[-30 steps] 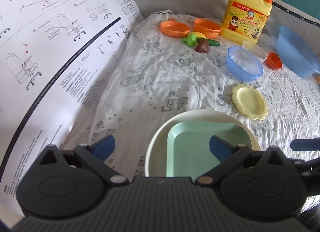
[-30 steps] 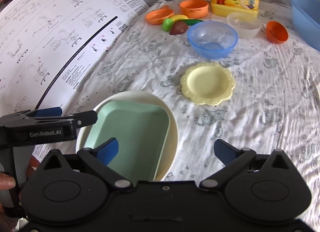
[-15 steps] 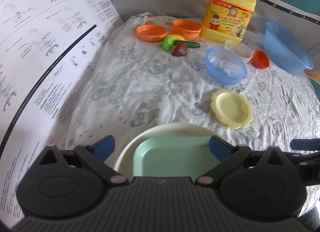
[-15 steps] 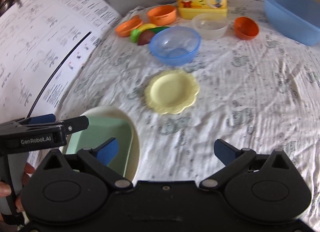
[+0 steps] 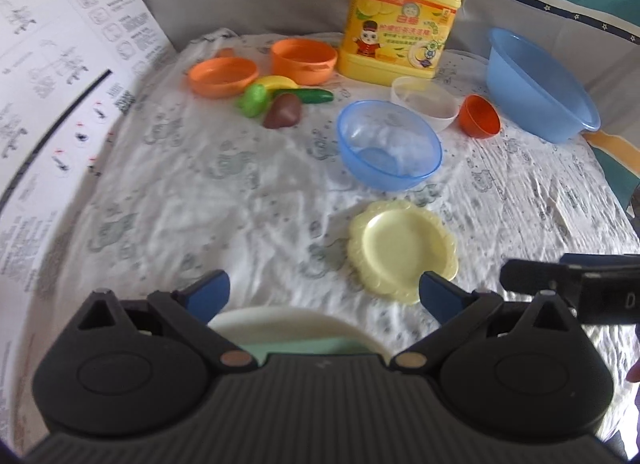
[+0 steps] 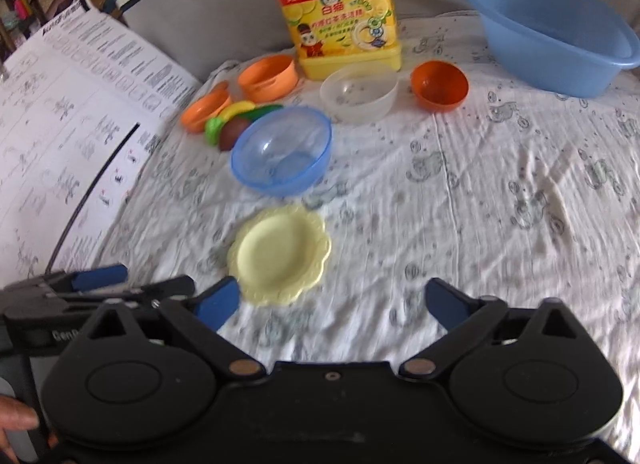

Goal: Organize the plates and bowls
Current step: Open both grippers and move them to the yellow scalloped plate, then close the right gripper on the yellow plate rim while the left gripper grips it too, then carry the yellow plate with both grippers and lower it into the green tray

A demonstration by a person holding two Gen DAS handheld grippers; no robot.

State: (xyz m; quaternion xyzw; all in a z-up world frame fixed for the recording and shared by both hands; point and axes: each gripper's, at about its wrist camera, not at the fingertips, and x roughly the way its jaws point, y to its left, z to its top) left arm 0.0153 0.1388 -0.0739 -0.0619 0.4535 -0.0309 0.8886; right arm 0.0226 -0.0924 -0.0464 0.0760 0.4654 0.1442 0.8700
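A yellow scalloped plate (image 5: 402, 248) (image 6: 280, 254) lies on the patterned cloth. A clear blue bowl (image 5: 388, 149) (image 6: 282, 150) sits behind it. A clear white bowl (image 6: 358, 93) and a small orange bowl (image 6: 439, 84) stand farther back. A cream plate (image 5: 280, 322) holding a mint green square tray (image 5: 304, 346) lies just under my left gripper (image 5: 324, 294), which is open and empty. My right gripper (image 6: 332, 302) is open and empty, just right of the yellow plate. The left gripper shows in the right wrist view (image 6: 100, 284).
A yellow detergent jug (image 6: 336, 4) and a big blue basin (image 6: 552, 32) stand at the back. Orange toy dishes (image 5: 304, 60) and toy vegetables (image 5: 280, 104) lie at the back left. A large printed instruction sheet (image 5: 48, 104) covers the left side.
Both grippers have pulled back and swung right, away from the cream plate with the green tray. The yellow plate now lies closer to both grippers. Both stayed open.
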